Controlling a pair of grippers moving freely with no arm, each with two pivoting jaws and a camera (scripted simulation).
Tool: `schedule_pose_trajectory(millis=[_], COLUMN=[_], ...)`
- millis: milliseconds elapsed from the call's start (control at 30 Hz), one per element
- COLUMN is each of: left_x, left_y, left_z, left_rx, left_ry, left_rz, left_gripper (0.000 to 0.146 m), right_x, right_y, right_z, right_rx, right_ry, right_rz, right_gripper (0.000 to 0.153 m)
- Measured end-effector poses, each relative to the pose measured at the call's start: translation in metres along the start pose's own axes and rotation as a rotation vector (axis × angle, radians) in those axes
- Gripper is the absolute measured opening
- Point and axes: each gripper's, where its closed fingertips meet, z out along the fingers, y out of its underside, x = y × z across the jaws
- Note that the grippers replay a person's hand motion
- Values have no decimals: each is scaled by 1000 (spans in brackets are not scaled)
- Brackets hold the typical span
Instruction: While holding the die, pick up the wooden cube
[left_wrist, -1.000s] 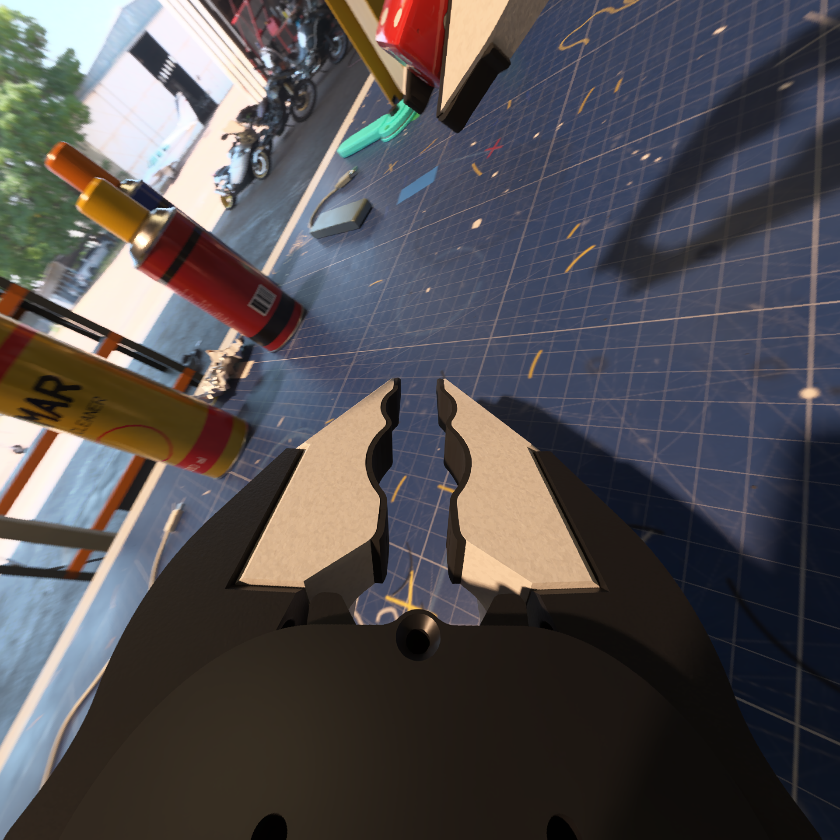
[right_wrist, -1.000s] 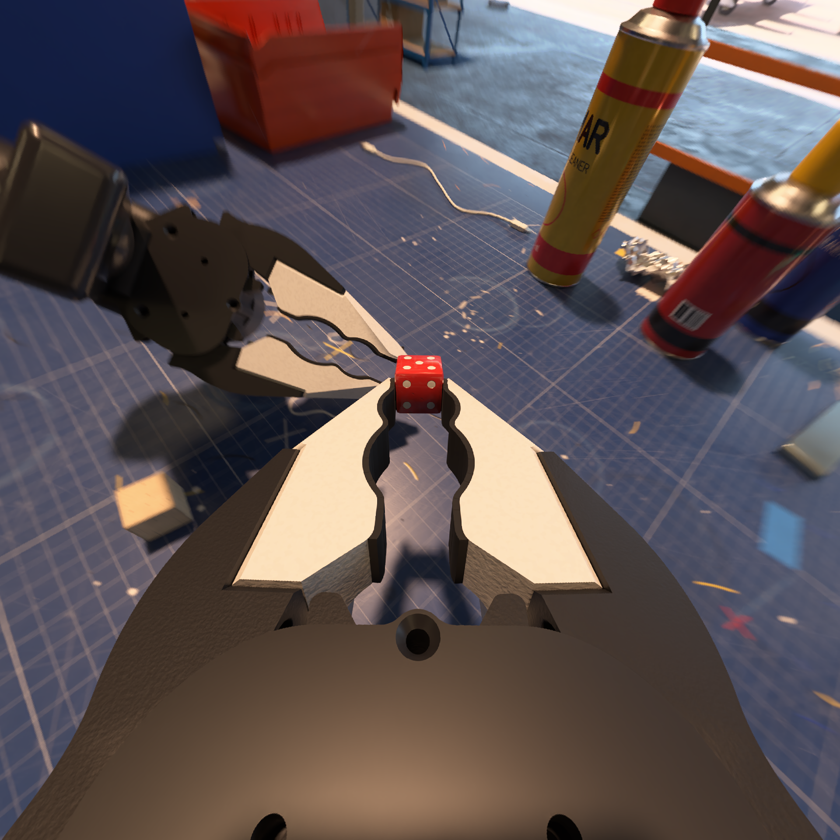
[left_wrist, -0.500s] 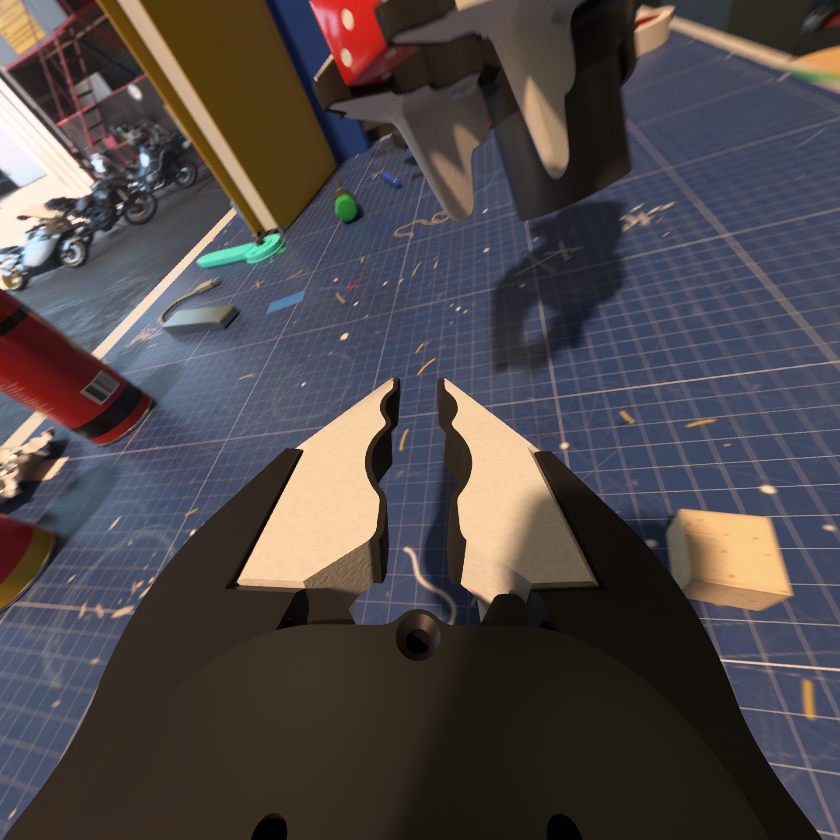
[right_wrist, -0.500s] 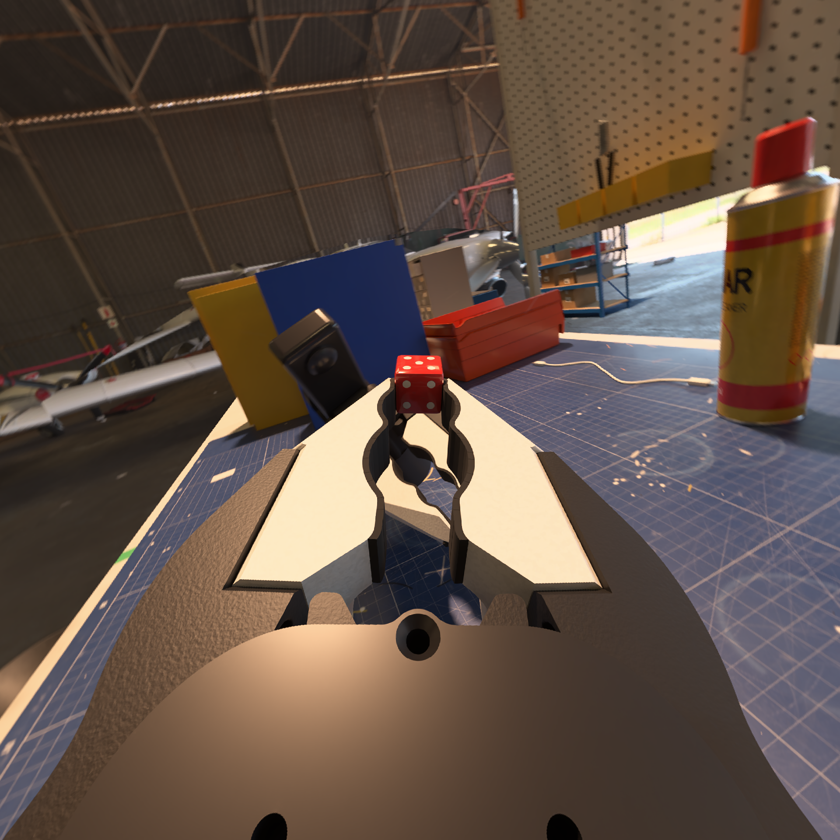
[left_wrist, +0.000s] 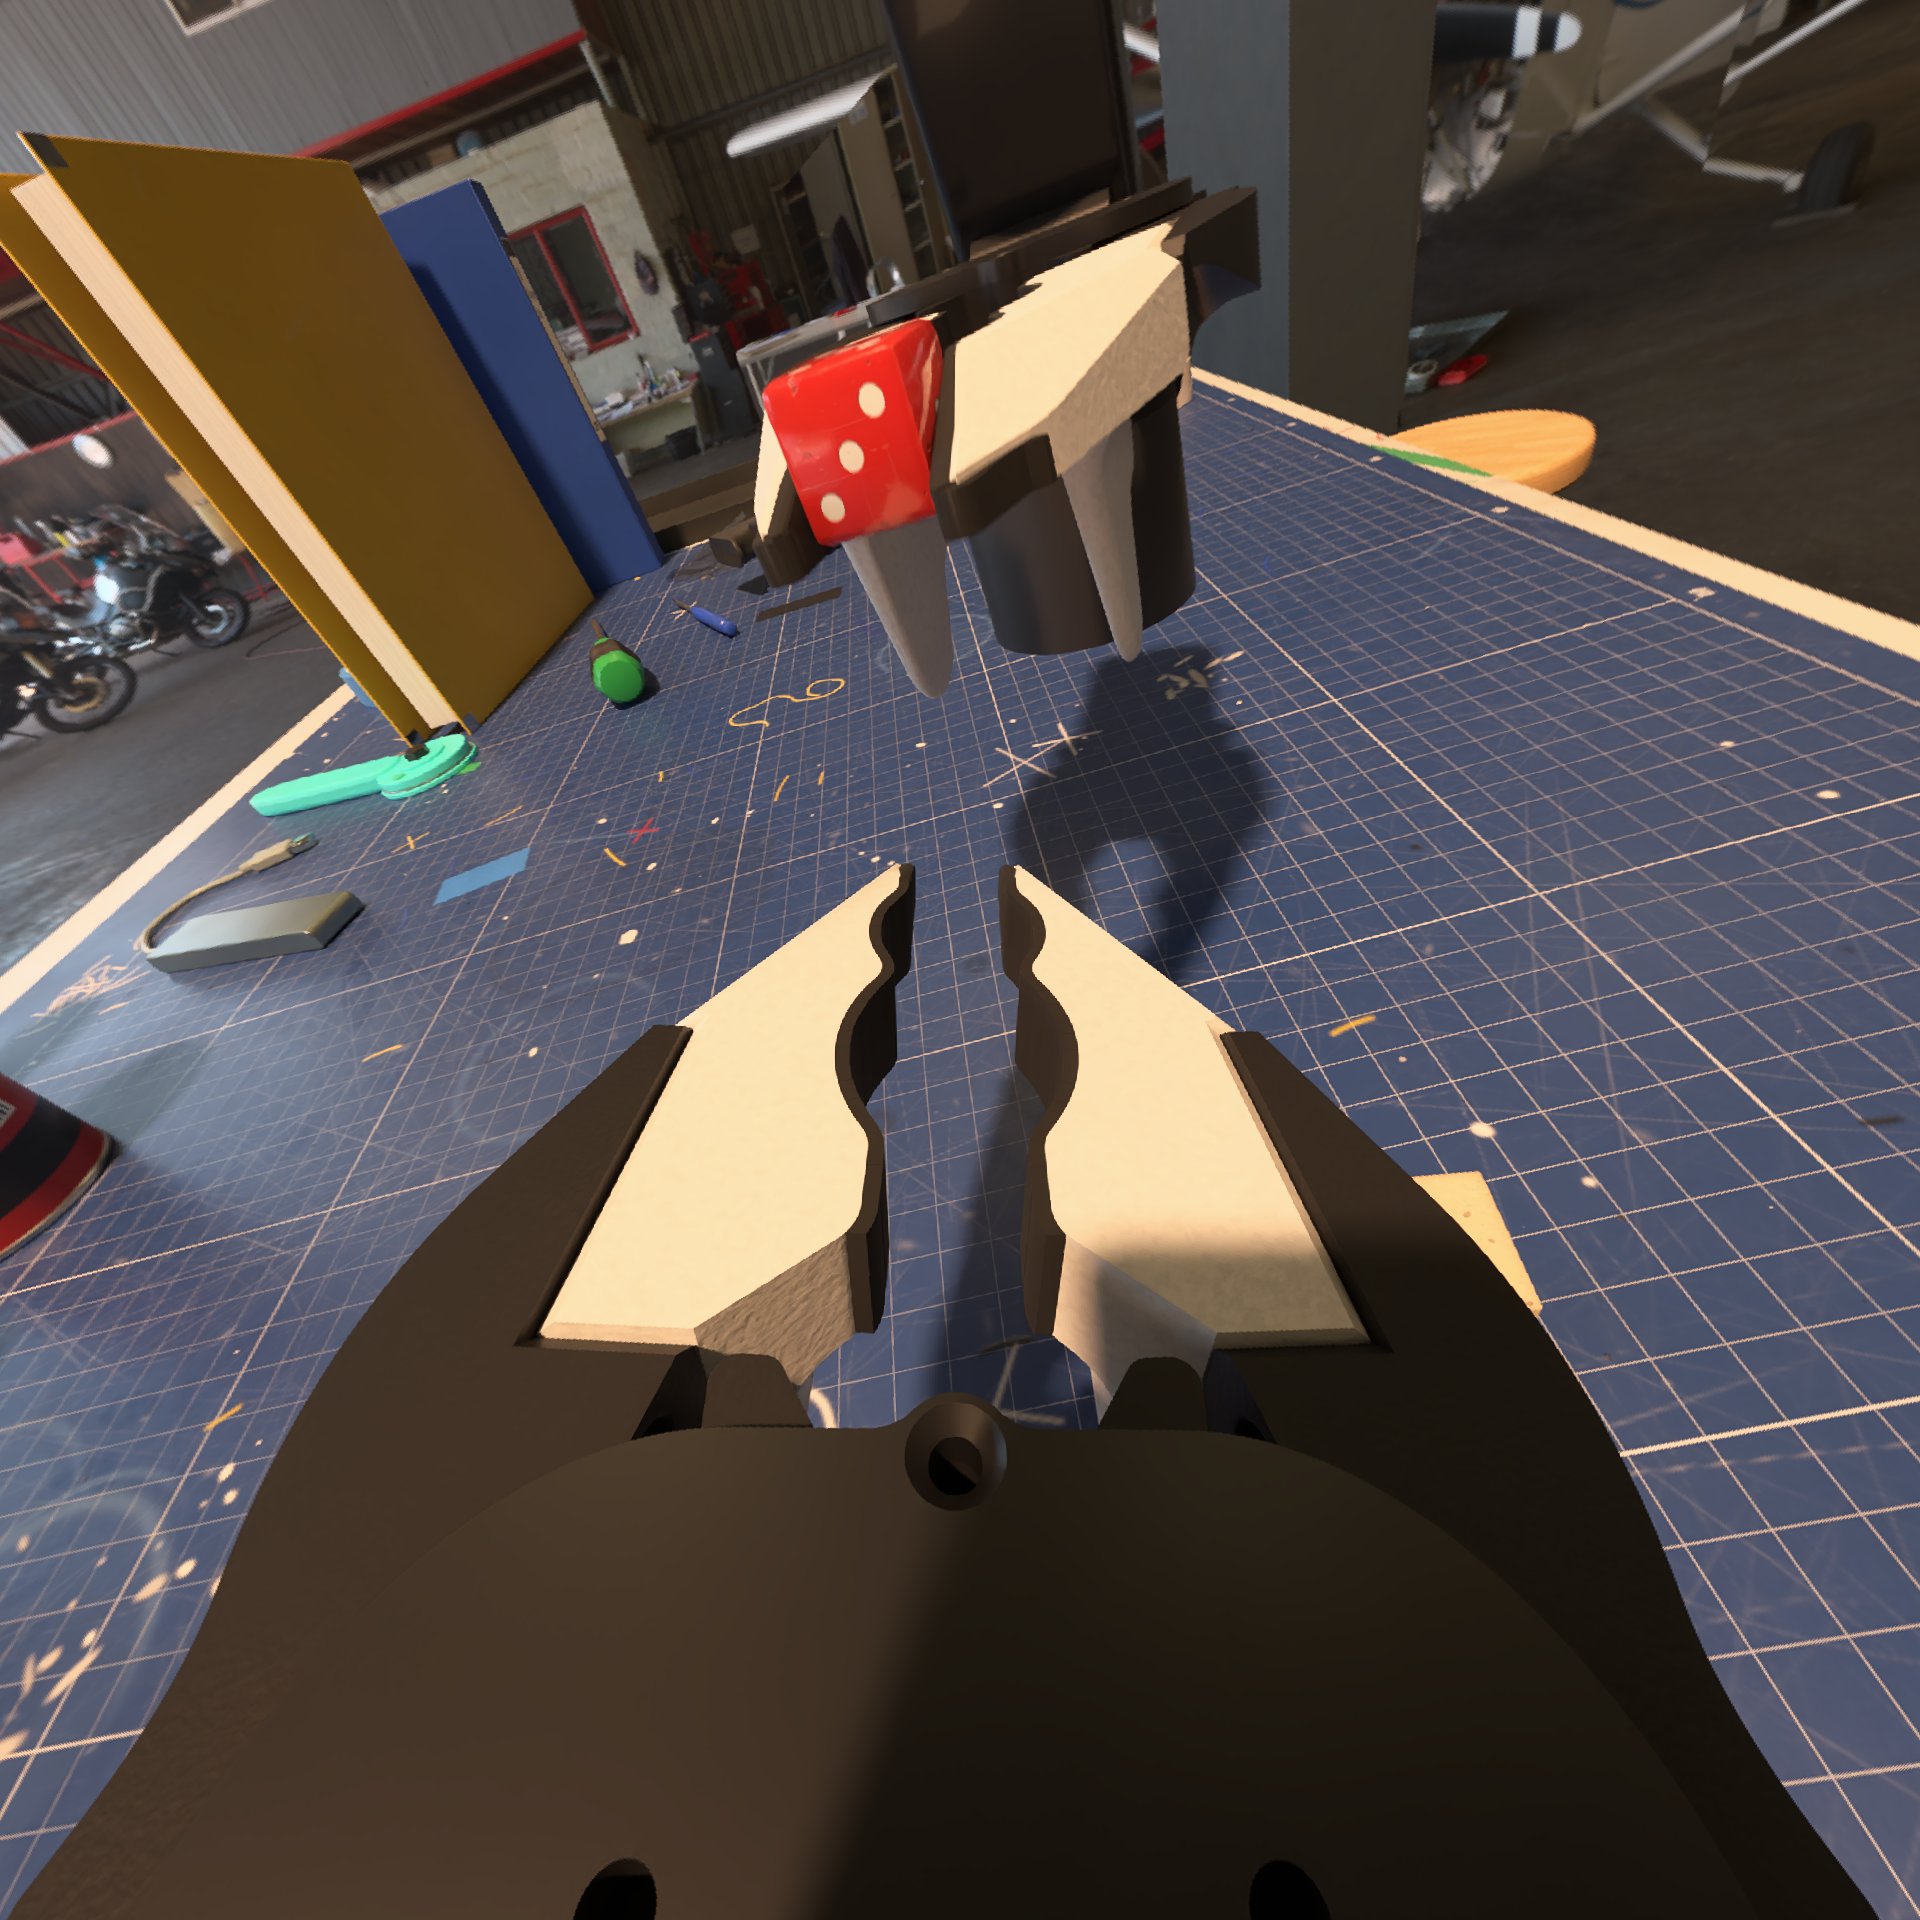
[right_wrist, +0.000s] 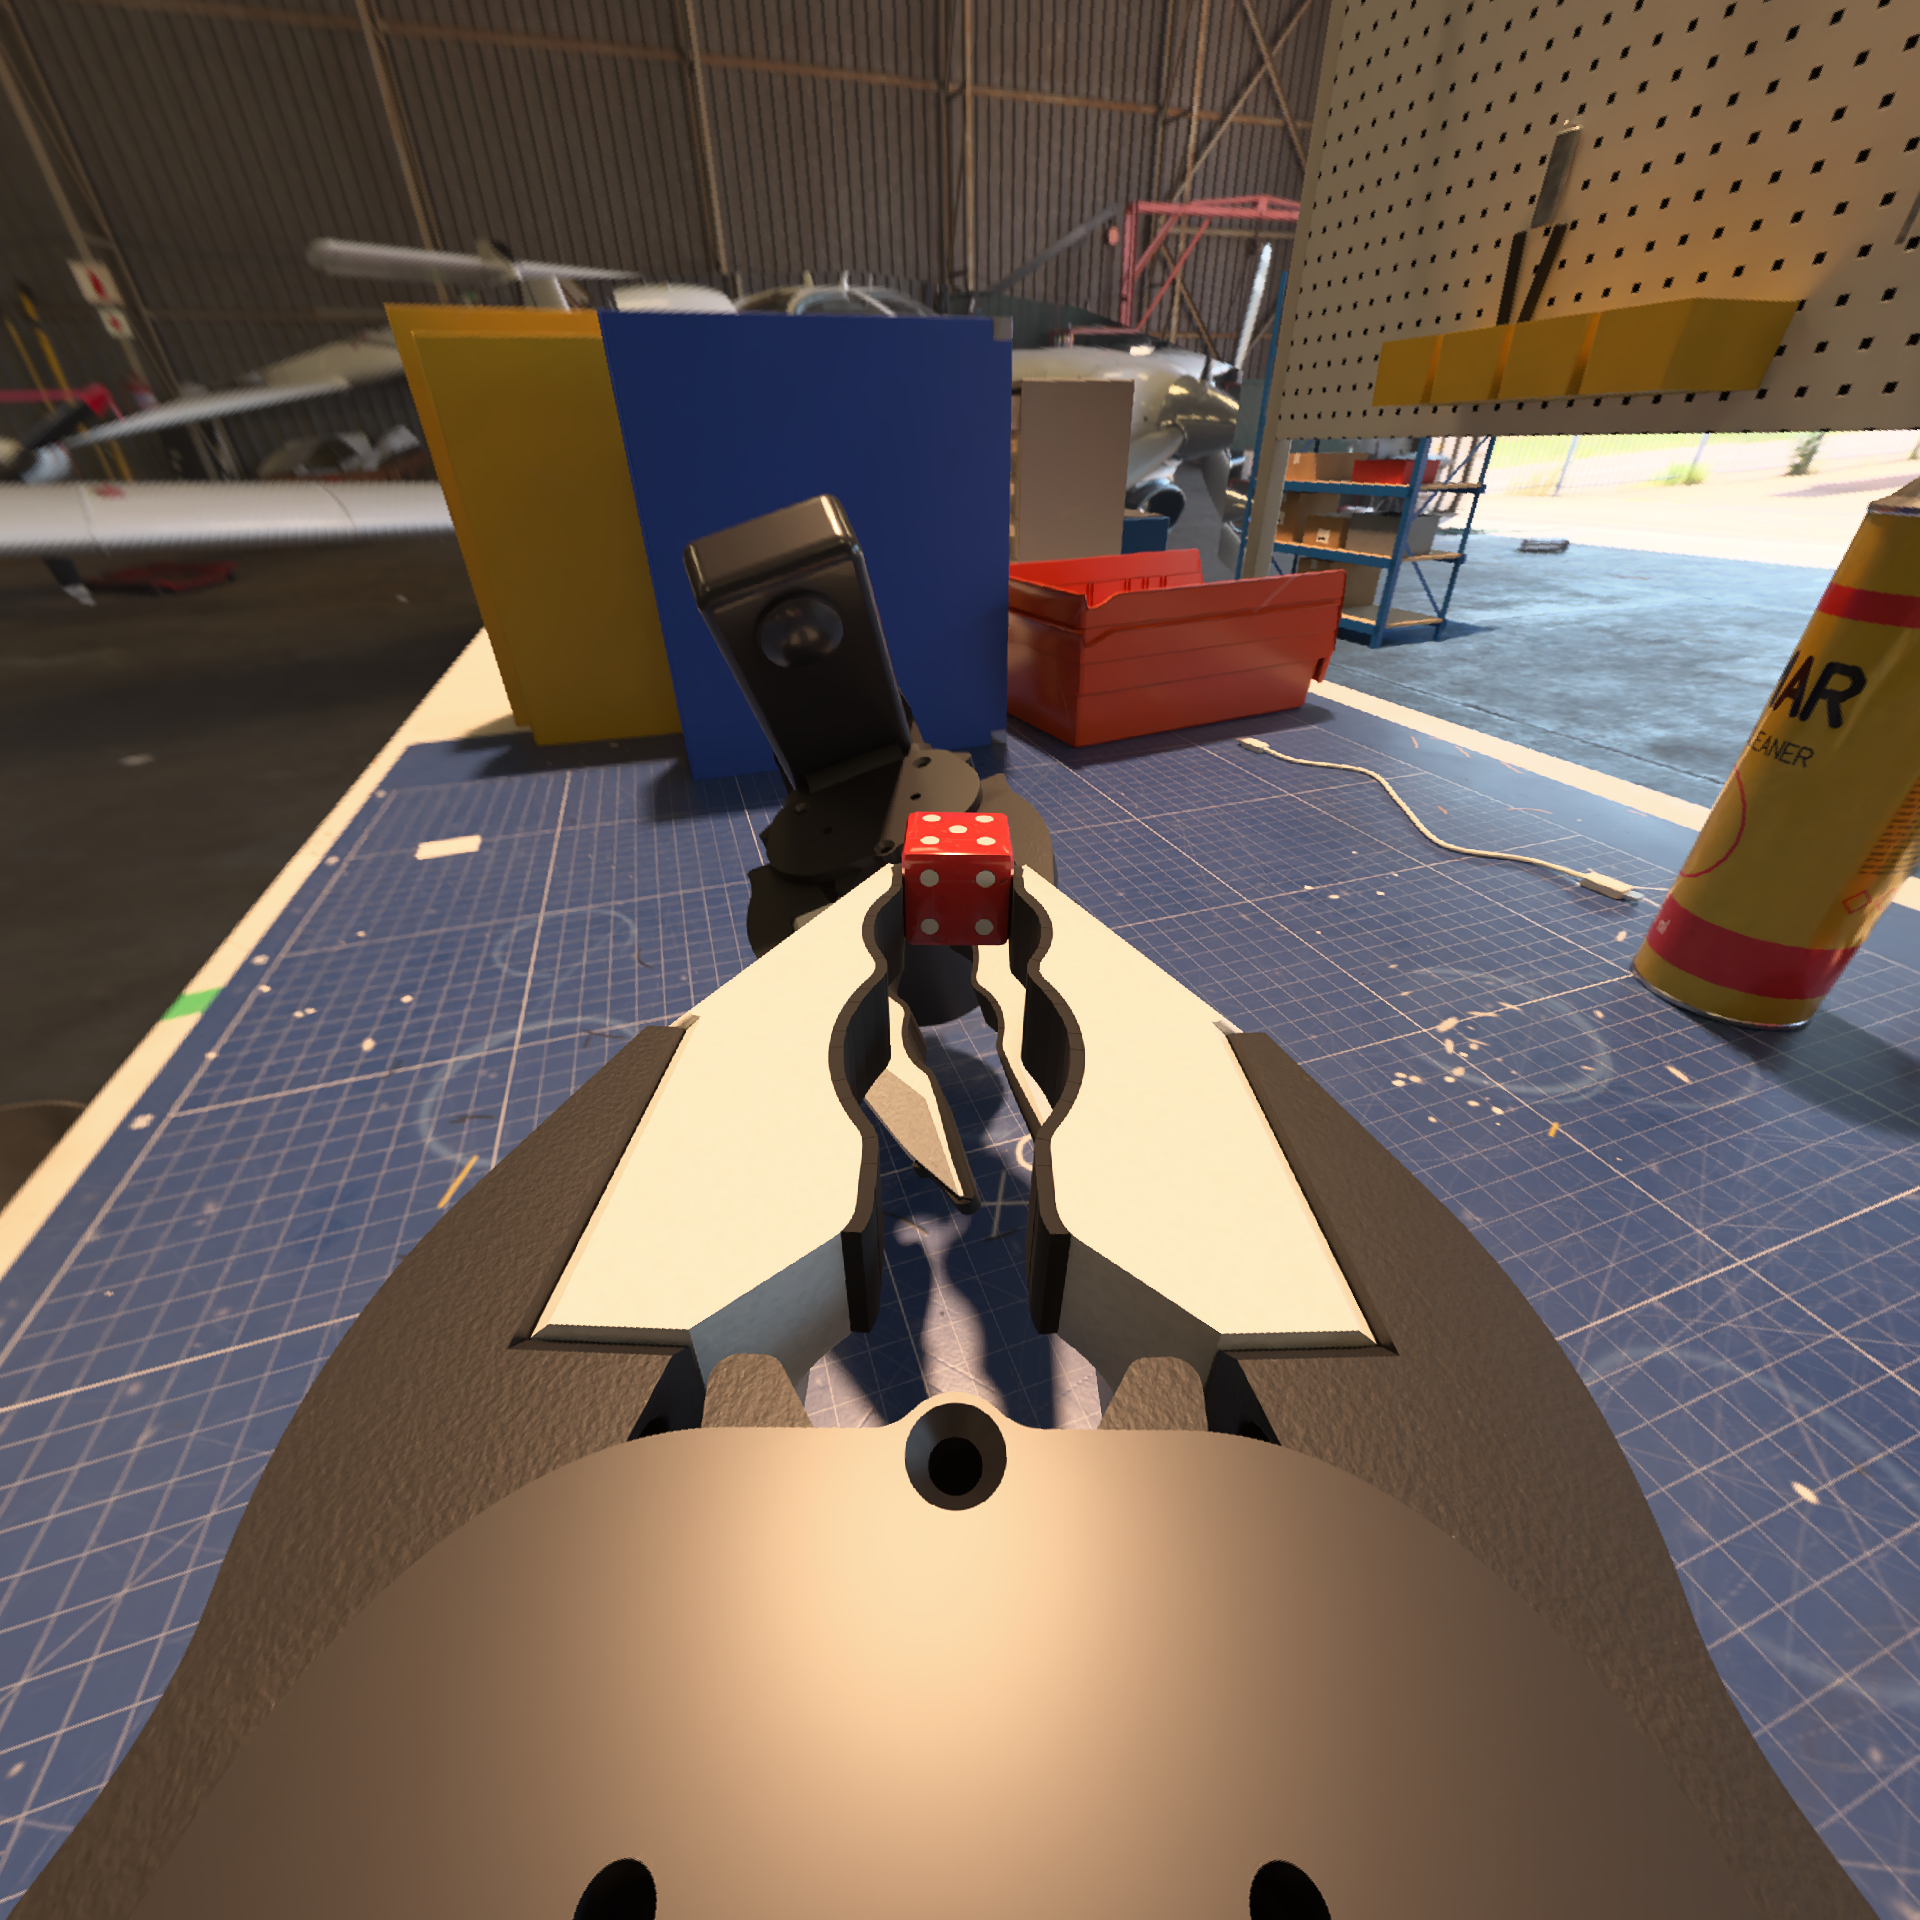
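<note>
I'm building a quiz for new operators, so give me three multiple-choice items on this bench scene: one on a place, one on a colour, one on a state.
1. Where is the die?
A. Lying on the mat
B. Between the right gripper's fingertips
C. In the red bin

2. What colour is the bin beside the blue board?
A. Red
B. Green
C. White

3. How do the left gripper's jaws stand?
A. Clamped on the wooden cube
B. Clamped on a cable
C. Slightly apart, holding nothing

Answers:
1 B: the right wrist view shows the die pinched at the tips, clear of the mat.
2 A: its walls are plainly red.
3 C: mat shows through the gap, and the wooden cube lies beside that gripper.
</note>
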Motion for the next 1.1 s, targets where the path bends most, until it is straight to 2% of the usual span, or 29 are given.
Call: schedule_pose_trajectory(millis=[300,467,567,733,1100], left_x=[-4,13,19,26,26], left_y=[-8,-28,-37,-43,-44], left_z=[-2,-8,-12,-14,-14], left_rx=[41,185,247,282,281], left_ry=[-47,-43,-39,-22,-16], left_rz=[50,265,329,357,334], left_gripper=[15,16,15,15,15], right_x=[-1,-23,-39,-58,-55], right_y=[8,-10,-17,-21,-17], right_z=[6,3,4,10,10], right_rx=[-45,24,7,-36,-84], right_ry=[41,5,40,43,60], right_rz=[-65,-169,-286,-385,-404], right_gripper=[19,19,19,19,19])
